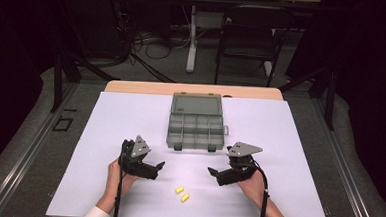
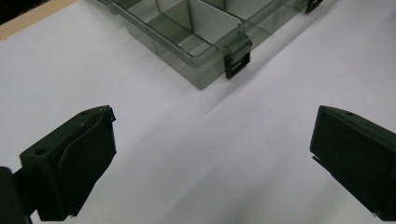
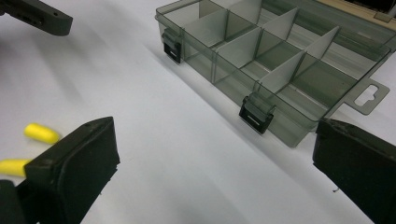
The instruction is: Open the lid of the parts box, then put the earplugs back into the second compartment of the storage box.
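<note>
Both grippers released, left gripper (image 1: 159, 168) and right gripper (image 1: 212, 171) flanking two yellow earplugs (image 1: 182, 194) on worktop (image 1: 279, 143). Approach step; next: descend, pinch one, carry to open organizer box (image 1: 196, 131).

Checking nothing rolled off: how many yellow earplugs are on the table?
2. One earplug and the second earplug lie side by side on the white table, in front of the open organizer box.
</note>
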Motion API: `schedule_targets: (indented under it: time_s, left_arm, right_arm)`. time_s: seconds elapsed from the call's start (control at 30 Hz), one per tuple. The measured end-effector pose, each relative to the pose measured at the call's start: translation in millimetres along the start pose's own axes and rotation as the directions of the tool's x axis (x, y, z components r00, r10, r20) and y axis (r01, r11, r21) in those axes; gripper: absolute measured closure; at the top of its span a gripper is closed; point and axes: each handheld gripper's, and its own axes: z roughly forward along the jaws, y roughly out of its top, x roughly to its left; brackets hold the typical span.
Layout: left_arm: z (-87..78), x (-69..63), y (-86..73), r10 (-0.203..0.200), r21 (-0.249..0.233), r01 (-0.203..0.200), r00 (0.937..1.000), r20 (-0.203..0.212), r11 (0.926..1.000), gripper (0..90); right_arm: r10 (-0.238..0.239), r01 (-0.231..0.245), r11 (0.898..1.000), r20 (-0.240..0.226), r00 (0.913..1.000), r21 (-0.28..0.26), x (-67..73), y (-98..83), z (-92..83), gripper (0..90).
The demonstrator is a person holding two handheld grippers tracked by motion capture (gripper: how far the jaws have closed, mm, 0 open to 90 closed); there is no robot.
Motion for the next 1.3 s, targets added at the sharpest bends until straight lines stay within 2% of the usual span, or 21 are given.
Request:
schedule_targets:
  time_s: [0.13,0.3,0.57,0.7,0.8,1.1,1.3]
  left_arm:
    - [-2.6,-1.6,-4.1,-0.009,0.005,0.009,0.9999,0.011,0.9999,0.1]
    - [-7.6,-7.4,-5.9,-0.013,0.005,0.013,0.9991,0.039,0.9999,0.0]
    - [-14.3,-20.6,-7.8,0.015,0.024,-0.017,0.9976,0.067,0.9996,0.0]
    - [-17.7,-27.0,-9.6,0.008,0.017,-0.01,0.9962,0.087,0.9998,0.0]
    - [-17.2,-32.0,-10.2,0.02,0.031,-0.023,0.995,0.098,0.9992,0.0]
    - [-11.2,-47.3,-8.0,0.04,0.039,-0.047,0.9878,0.151,0.9982,0.0]
    - [-6.3,-57.2,-7.5,0.07,0.052,-0.08,0.9821,0.175,0.9955,0.3]
  right_arm:
    - [-0.005,0.005,1.0,-0.017,0.9998,0.006,1.4,-4.0,-4.4,0.0]
    - [0.012,-0.012,1.0,-0.023,0.9997,0.007,0.8,-11.6,-9.7,0.0]
    - [0.007,-0.007,1.0,-0.018,0.9998,0.013,4.8,-13.6,-11.3,0.0]
    - [0.009,-0.009,1.0,-0.019,0.9998,0.018,5.7,-13.9,-10.8,0.0]
    - [0.005,-0.005,1.0,-0.017,0.9998,0.019,6.3,-14.0,-10.3,0.0]
    - [-0.002,0.003,1.0,-0.026,0.9997,0.025,6.5,-15.6,-9.9,0.0]
    - [-0.008,0.009,0.999,-0.029,0.9996,0.031,8.1,-16.0,-9.2,0.0]
